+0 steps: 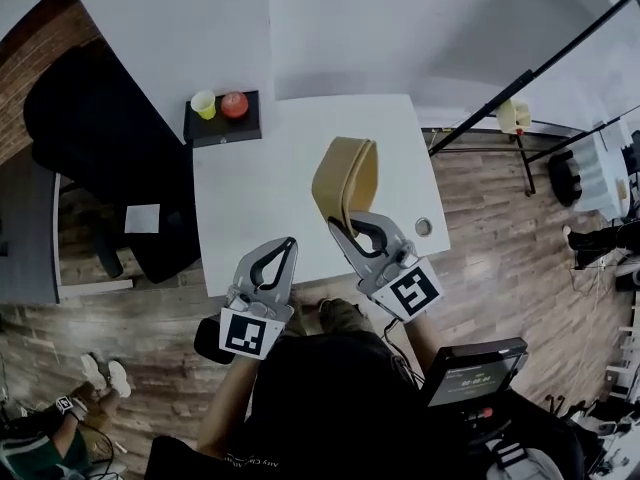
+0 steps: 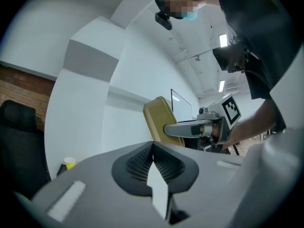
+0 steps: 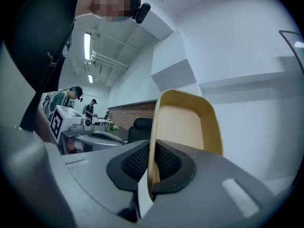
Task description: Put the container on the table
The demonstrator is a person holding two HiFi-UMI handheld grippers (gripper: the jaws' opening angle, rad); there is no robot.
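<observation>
Right tongs [image 1: 346, 230] clamp the tan container [image 1: 345, 176] — edgewise over the table [image 1: 245, 203].

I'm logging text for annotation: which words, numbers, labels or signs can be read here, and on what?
Nothing reads clearly.
Screen of the dark device: pale digits, too small to read.
Shirt print: too small and blurred to read.
Two marker cubes: black-and-white square patterns, no letters.
Tan container: no label visible.
</observation>
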